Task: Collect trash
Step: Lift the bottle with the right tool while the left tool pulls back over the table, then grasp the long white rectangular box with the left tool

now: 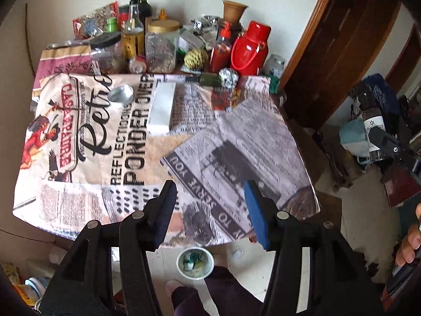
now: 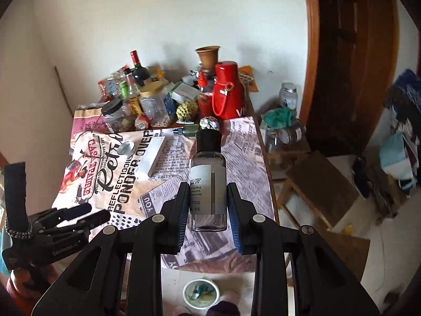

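From the left wrist camera, the left gripper [image 1: 209, 201] is hanging over the near edge of the tabletop [image 1: 184, 142], which is covered by a cloth printed like old newspaper. Its black fingers [image 1: 164, 210] are standing partly apart with nothing between them; only the printed cloth is showing in the gap. Below that edge, on the tiled floor, a small white round bin [image 1: 195, 262] is sitting with crumpled scraps already inside, almost straight under the gap between the fingers. Farther back on the cloth, a long white rectangular box [image 1: 161, 108] is lying with its long axis running away from the camera, a shallow round silver tin lid [image 1: 121, 94] is lying just to its left, and a crumpled ball of silver foil [image 1: 228, 77] is sitting near the far clutter of jars and bottles.

From the right wrist camera, the right gripper [image 2: 208, 210] is clamping a clear, smoky-grey glass bottle with a black cap and a white label [image 2: 208, 179]. The bottle is standing upright between the blue-padded fingers [image 2: 235, 218], cap pointing away, its lower half gripped. The same white bin [image 2: 201, 292] is lying directly beneath and slightly nearer the person than the bottle, so I judge that the right hand is the one placed to drop it, by drawing back a little over the bin and loosening its hold.
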A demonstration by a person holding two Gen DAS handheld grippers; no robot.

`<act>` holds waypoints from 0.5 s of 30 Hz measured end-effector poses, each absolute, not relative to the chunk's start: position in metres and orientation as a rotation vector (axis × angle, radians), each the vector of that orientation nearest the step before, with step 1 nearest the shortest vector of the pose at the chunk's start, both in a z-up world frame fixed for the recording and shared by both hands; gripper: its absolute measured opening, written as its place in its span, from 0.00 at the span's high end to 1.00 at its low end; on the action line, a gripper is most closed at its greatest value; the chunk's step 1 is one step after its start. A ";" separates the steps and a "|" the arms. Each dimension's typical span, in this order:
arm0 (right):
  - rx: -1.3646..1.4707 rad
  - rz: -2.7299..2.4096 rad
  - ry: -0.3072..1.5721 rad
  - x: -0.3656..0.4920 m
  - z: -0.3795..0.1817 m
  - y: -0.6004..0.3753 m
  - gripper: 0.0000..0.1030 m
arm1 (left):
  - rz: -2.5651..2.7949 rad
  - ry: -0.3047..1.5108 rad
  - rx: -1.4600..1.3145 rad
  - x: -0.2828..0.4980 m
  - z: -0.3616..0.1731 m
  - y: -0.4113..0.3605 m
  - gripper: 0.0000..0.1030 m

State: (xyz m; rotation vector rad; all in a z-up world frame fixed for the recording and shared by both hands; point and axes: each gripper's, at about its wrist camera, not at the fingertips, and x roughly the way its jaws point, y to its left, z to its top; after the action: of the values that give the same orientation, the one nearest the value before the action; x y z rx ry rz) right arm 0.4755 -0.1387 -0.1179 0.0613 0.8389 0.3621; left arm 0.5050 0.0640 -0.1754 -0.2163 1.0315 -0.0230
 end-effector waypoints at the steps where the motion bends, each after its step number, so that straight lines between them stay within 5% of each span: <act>1: 0.066 0.355 0.841 0.473 -0.119 -0.139 0.75 | -0.025 1.036 -0.215 0.504 -0.176 0.066 0.49; 15: 0.026 0.479 0.868 0.502 -0.121 -0.129 0.75 | 0.138 1.028 -0.277 0.539 -0.172 0.107 0.35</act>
State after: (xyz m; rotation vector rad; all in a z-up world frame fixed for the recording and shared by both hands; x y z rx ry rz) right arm 0.5022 -0.1286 -0.1212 0.0255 0.8683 0.4788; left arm 0.5389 0.1067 -0.1716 -0.2772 1.0285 0.1384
